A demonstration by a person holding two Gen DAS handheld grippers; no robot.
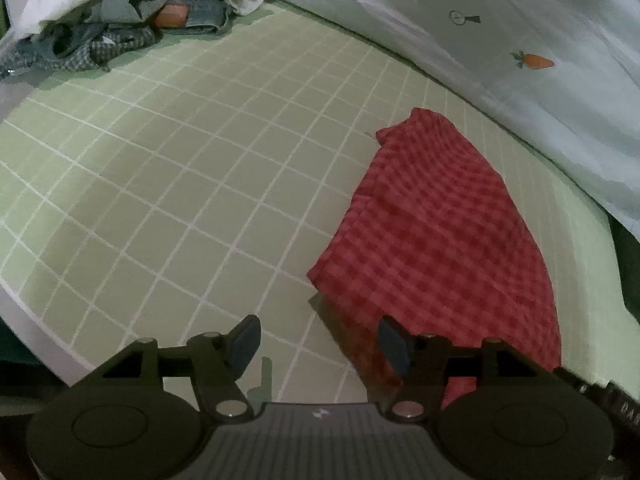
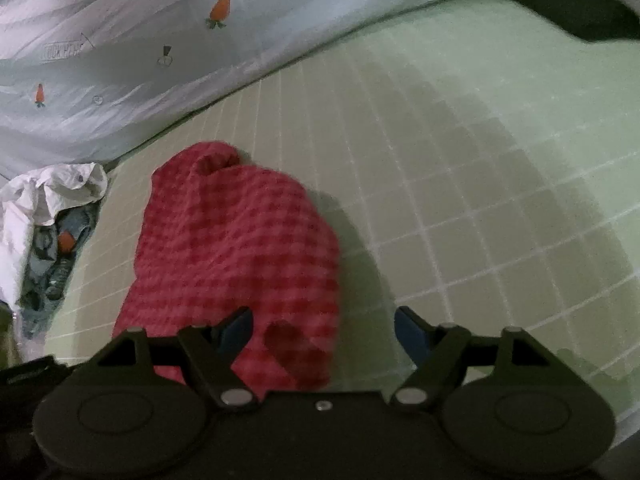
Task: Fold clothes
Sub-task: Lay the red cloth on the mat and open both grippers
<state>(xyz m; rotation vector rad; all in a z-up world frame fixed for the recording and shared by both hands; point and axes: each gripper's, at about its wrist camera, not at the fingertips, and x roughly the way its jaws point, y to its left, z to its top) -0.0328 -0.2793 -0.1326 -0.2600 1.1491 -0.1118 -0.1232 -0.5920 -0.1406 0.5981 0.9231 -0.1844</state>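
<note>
Red checked cloth (image 1: 440,232): lying folded into a narrow stack on the green grid mat (image 1: 168,184), near the white carrot-print sheet (image 1: 500,40).
Left gripper (image 1: 318,340): hovering over the mat just beside the cloth's near corner, jaws spread wide and holding nothing.
Right gripper (image 2: 322,330): hanging over the cloth's near end, jaws spread wide and gripping nothing.
Progress: this piece is looking finished or nearly so; a pile of unfolded clothes (image 1: 120,20) is waiting at the mat's far corner.
Left view only: showing the cloth's flat, layered edges.
Right view only: showing a rounded fold opening at the cloth's far end, plus bare mat to the right.
</note>
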